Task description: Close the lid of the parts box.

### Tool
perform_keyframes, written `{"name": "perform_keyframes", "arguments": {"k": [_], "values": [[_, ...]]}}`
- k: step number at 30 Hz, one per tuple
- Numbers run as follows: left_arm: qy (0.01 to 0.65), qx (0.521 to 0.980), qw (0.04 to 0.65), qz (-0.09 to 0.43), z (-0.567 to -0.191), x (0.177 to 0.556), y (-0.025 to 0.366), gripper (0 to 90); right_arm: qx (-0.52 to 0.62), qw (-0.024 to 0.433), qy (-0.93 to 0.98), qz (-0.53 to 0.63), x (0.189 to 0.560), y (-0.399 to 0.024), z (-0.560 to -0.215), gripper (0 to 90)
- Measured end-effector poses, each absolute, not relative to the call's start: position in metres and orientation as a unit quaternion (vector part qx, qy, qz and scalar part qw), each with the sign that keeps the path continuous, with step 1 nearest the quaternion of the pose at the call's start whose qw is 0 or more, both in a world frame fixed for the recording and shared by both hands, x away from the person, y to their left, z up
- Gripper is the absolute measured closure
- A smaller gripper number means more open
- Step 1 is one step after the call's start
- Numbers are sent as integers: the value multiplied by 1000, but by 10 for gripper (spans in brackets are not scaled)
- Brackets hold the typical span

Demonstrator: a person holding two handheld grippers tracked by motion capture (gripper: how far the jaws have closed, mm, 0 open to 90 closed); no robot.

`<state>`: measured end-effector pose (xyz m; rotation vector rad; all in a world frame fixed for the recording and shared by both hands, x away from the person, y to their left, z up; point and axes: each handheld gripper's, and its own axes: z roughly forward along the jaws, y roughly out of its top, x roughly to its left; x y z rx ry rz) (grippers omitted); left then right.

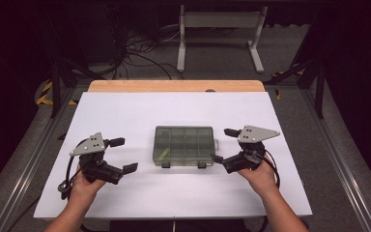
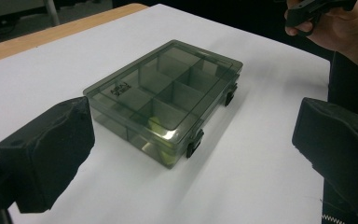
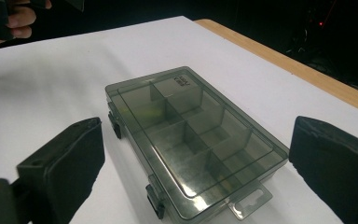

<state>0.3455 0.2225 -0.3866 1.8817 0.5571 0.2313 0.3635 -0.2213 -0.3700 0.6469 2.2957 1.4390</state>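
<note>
A smoky see-through compartment box (image 1: 183, 145) lies flat at the middle of the table with its lid down. Two black latches (image 1: 165, 165) sit on its near side, and a hang tab (image 3: 251, 203) sticks out at its right end. Something yellowish (image 2: 161, 126) lies in its front left compartment. My left gripper (image 1: 123, 154) is left of the box and apart from it, open, with nothing between its pads. My right gripper (image 1: 223, 145) stands open just off the box's right end, and the box lies ahead of its jaws without touching them.
A white sheet (image 1: 125, 111) covers the table, and a wooden edge (image 1: 174, 86) shows along the far side. Beyond it a white metal frame (image 1: 220, 21) and loose cables (image 1: 140, 48) are on the floor. Metal rails run along both table sides.
</note>
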Motion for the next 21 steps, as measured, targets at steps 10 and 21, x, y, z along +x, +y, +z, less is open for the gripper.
{"name": "perform_keyframes", "arguments": {"k": [10,21], "values": [[237,776,575,105,-404,333,238,0,224,182,805,518,356,-227,-383,6],[234,774,574,128,-423,326,243,1,230,189,805,513,348,-234,-402,2]]}}
